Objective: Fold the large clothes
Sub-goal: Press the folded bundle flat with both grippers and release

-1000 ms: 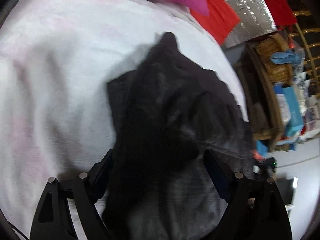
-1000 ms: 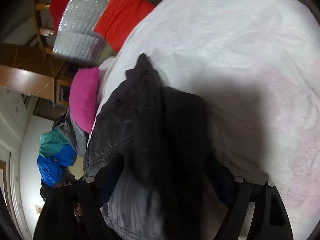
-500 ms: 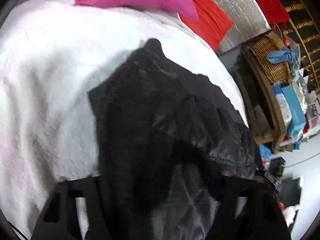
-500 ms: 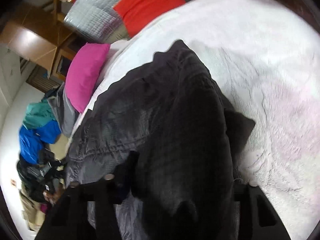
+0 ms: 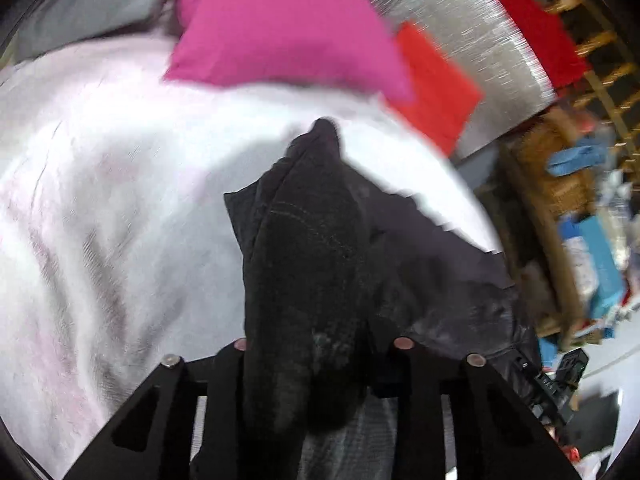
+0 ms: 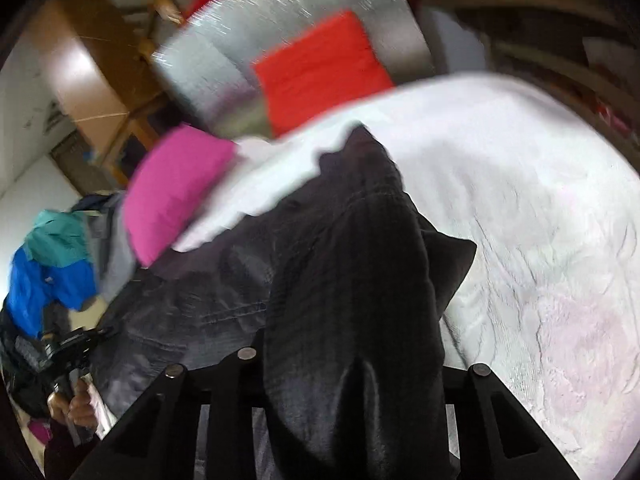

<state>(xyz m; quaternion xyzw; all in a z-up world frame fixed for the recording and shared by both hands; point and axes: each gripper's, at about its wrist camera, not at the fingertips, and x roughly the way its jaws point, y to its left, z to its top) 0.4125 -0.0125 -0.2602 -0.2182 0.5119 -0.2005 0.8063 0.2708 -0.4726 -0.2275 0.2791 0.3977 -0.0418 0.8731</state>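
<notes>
Dark garment (image 6: 352, 280) bunched between right gripper (image 6: 344, 364) fingers (image 6: 224, 392), over white bedspread (image 6: 520, 208).

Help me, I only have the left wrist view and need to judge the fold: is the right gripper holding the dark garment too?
Observer: Yes. The right gripper has its jaws closed on a thick bunch of the dark garment.
Operator: What lies beyond the pink pillow on that side?
Observer: A blue and teal jacket is heaped there, past the pink pillow.
Operator: Anything of the person in sight?
Observer: A hand wrapped around a dark handle, at the lower left edge of the right wrist view.
</notes>
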